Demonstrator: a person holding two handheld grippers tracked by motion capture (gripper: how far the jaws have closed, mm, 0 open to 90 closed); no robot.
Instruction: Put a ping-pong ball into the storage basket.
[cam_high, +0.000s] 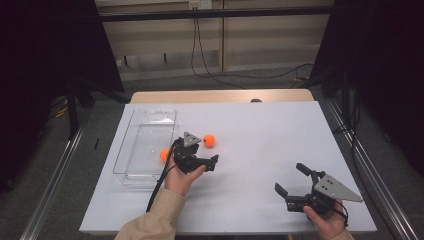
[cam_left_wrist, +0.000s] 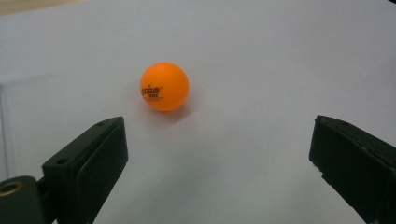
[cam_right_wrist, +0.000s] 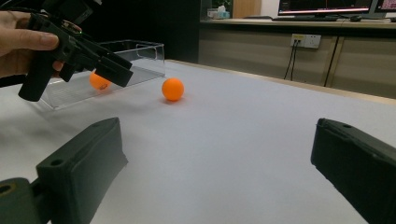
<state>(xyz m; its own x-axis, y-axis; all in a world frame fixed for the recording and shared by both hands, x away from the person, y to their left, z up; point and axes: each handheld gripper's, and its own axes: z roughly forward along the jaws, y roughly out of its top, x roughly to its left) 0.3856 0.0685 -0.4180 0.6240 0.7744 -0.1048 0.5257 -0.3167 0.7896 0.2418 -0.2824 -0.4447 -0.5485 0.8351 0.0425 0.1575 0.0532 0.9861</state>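
Worked on a wide white-topped bench (cam_high: 260, 150), with a clear rectangular plastic tray (cam_high: 131, 170) lying at its left side. Held the left black two-jaw gripper (cam_high: 200, 161) just right of the tray, jaws spread wide and empty, aimed at the nearer orange table-tennis ball (cam_left_wrist: 164, 86). Saw that ball resting alone on the bare bench top, a little ahead of the jaws and left of their centre line, near the tray but apart from it. Spotted a second orange ball (cam_high: 164, 154) at the tray's right wall, on the far side of the left gripper; could not tell whether inside or just outside. Kept the right black two-jaw gripper (cam_high: 294, 183) well apart at the bench's near right, jaws likewise released and holding nothing. Judged the step as a reach for the free ball: best done by swinging the left jaws slightly leftward to centre it, lowering close to the surface, then closing gently across the ball's widest part so as not to squirt it away.
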